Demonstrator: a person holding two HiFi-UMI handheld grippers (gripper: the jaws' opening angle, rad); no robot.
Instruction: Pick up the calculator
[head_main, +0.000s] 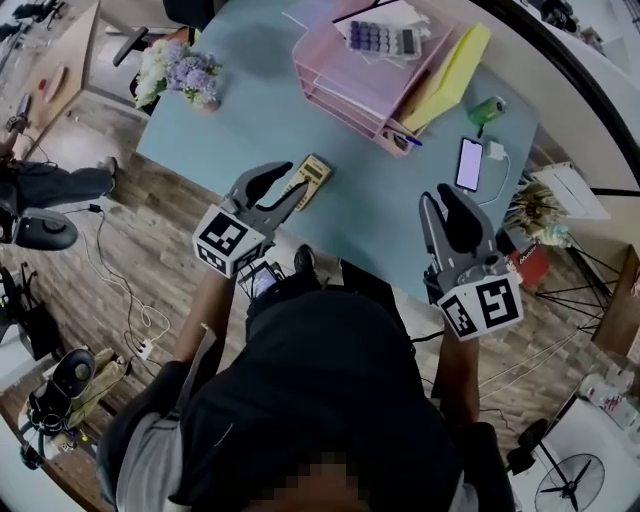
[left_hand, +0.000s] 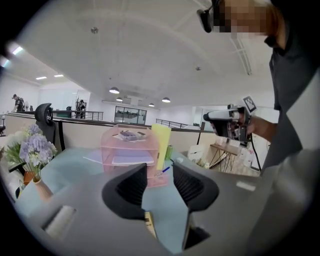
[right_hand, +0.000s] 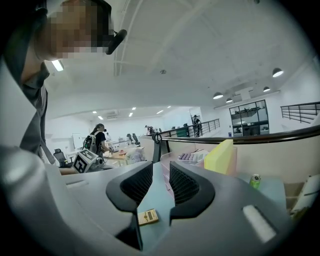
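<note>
A beige calculator (head_main: 311, 182) lies flat on the blue table (head_main: 250, 110) near its front edge. My left gripper (head_main: 290, 185) hovers right at its near end, jaws a little apart with nothing between them. In the left gripper view only a sliver of the beige calculator (left_hand: 149, 222) shows below the left gripper (left_hand: 160, 172). My right gripper (head_main: 440, 195) hangs over the table's front right, apart from it. The right gripper (right_hand: 161, 167) shows a narrow gap and is empty, and the beige calculator (right_hand: 148, 216) lies beyond it. A second calculator (head_main: 383, 40) with purple keys rests on top of the pink tray.
A pink stacked letter tray (head_main: 345, 85) stands at the back, with a yellow folder (head_main: 450, 75) leaning on its right side. A phone (head_main: 469, 163) on a cable and a green can (head_main: 487, 110) lie at the right. A flower vase (head_main: 180, 70) stands at the far left corner.
</note>
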